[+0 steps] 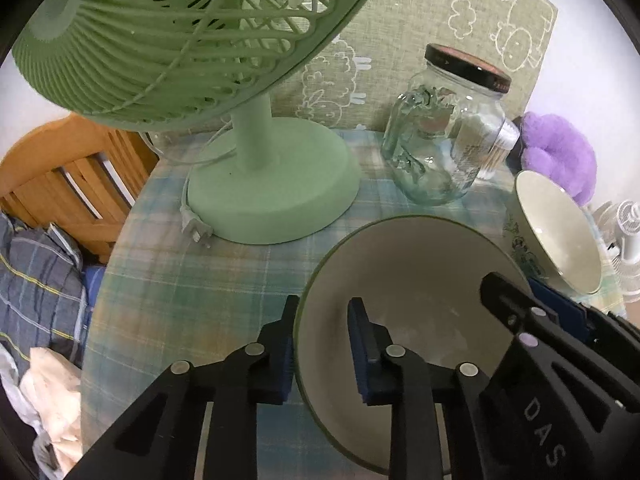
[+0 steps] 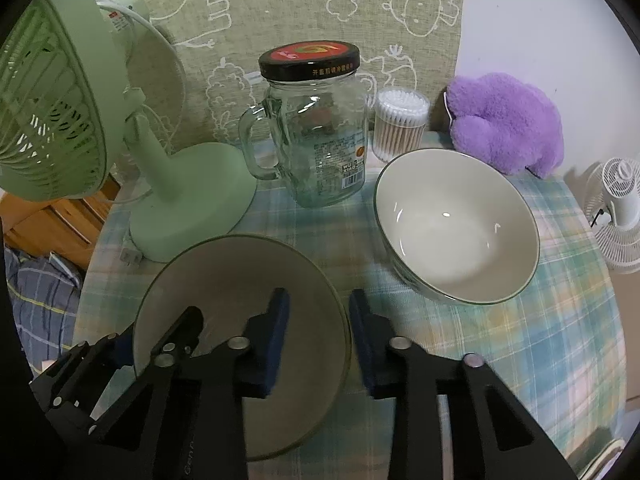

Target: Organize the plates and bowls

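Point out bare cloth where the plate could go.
Free: cloth right of the bowl, toward the white fan; strip left of the plate, before the green fan. Crowded: the back row, jar, swabs, purple toy.

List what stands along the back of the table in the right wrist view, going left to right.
Green fan → glass jar with a black lid → tub of cotton swabs → purple plush toy → small white fan at the far right edge, beyond the table.
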Action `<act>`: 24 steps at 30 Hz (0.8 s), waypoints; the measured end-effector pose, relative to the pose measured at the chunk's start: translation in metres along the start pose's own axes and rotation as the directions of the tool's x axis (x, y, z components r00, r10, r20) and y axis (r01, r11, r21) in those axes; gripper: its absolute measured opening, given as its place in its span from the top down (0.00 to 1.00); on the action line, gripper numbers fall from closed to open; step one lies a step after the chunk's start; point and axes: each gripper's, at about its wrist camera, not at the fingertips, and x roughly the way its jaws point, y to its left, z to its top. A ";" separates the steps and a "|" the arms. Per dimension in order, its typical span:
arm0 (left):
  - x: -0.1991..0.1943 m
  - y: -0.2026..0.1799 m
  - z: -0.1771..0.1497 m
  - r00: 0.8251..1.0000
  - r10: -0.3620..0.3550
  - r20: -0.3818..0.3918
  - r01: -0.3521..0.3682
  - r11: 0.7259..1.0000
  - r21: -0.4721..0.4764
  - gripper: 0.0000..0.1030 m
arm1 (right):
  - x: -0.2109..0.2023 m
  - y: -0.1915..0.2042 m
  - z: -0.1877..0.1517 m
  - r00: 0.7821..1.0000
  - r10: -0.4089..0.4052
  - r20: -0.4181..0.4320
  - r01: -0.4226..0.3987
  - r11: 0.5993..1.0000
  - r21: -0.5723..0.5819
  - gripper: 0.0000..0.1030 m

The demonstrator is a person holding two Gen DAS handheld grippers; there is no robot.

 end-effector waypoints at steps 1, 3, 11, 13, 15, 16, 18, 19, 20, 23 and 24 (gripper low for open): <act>0.000 -0.002 0.000 1.000 0.010 0.006 -0.010 1.000 0.018 0.82 | 0.001 0.000 0.000 1.000 -0.007 0.003 0.007 1.000 -0.007 0.73; 0.001 -0.003 0.000 1.000 0.018 0.015 -0.018 0.999 0.035 0.82 | 0.002 0.000 -0.001 0.999 -0.033 0.013 0.033 0.999 -0.022 0.80; 0.000 -0.002 0.001 1.000 0.013 -0.011 -0.012 0.999 0.037 0.82 | -0.002 0.002 -0.002 0.999 -0.051 0.014 0.051 0.998 -0.036 0.82; -0.002 -0.002 0.000 1.000 0.010 -0.013 -0.009 0.999 0.035 0.82 | -0.005 0.003 -0.002 0.998 -0.053 0.016 0.054 0.998 -0.041 0.83; -0.005 -0.001 0.000 1.000 0.009 -0.009 -0.008 0.999 0.034 0.82 | -0.009 0.004 -0.002 0.998 -0.056 0.019 0.056 0.998 -0.041 0.83; -0.008 -0.002 0.000 1.000 0.009 -0.007 -0.008 0.999 0.034 0.82 | -0.012 0.004 -0.002 0.998 -0.055 0.020 0.056 0.998 -0.042 0.83; -0.011 -0.002 -0.001 1.000 0.007 -0.004 -0.007 0.999 0.035 0.82 | -0.015 0.004 -0.002 0.998 -0.056 0.021 0.057 0.997 -0.043 0.83; -0.014 -0.002 -0.002 1.000 0.006 -0.003 -0.006 0.999 0.034 0.82 | -0.016 0.004 -0.002 0.998 -0.057 0.022 0.058 0.997 -0.044 0.83; -0.016 -0.002 -0.003 1.000 0.006 -0.002 -0.006 0.999 0.034 0.82 | -0.019 0.004 -0.003 0.998 -0.058 0.023 0.059 0.997 -0.045 0.83; -0.022 -0.002 -0.005 1.000 0.002 -0.007 -0.002 0.999 0.034 0.82 | -0.026 0.004 -0.004 0.998 -0.061 0.022 0.062 0.997 -0.045 0.83; -0.024 -0.002 -0.005 1.000 0.000 -0.010 0.000 0.999 0.035 0.82 | -0.029 0.005 -0.005 0.998 -0.062 0.021 0.063 0.997 -0.046 0.83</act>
